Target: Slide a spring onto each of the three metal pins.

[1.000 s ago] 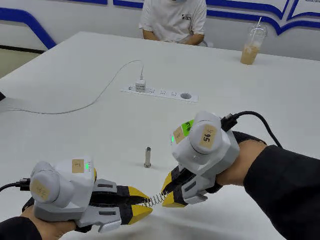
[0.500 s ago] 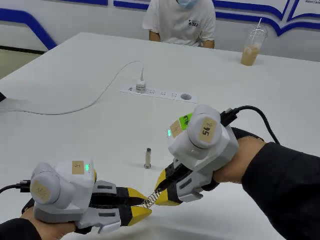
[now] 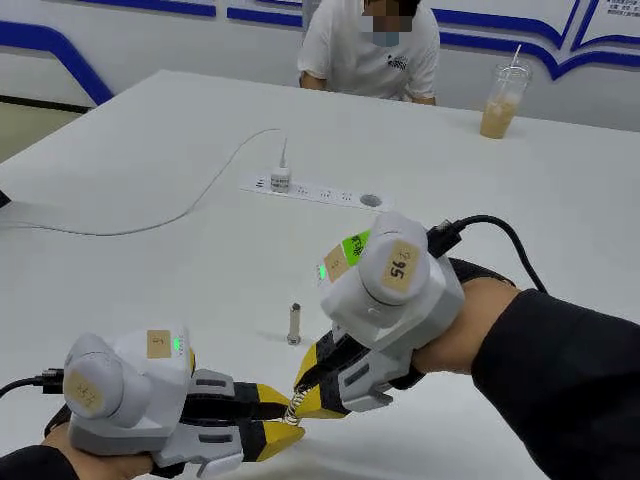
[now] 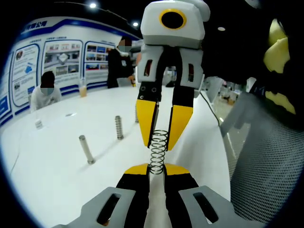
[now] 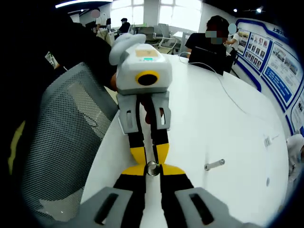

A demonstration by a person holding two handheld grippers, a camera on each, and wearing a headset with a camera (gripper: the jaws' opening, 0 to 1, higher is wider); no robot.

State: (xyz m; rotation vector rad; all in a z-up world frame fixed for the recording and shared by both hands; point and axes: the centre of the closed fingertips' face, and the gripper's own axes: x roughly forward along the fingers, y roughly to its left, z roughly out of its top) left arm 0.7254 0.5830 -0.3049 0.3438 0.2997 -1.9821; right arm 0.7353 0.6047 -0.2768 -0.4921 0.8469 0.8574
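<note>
Clamping a coiled silver spring (image 4: pixel 158 149) from both ends, your left gripper (image 4: pixel 156 170) and right gripper (image 5: pixel 152 169) held it over the white table (image 3: pixel 200 270), its long axis running straight between their tips.

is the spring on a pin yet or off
Off. The spring hangs in the air, gripped at each end by the left hand-held gripper and right hand-held gripper; the pin stands bare.

Plain white bench (image 3: pixel 130 160). The left hand-held gripper (image 3: pixel 292 418) and right hand-held gripper (image 3: pixel 302 388) are pale grey with tan labels, their black jaws tipped yellow. Silvery spring (image 3: pixel 294 404), dull grey pin (image 3: pixel 294 324), black sleeve (image 3: pixel 570 380) at right.
</note>
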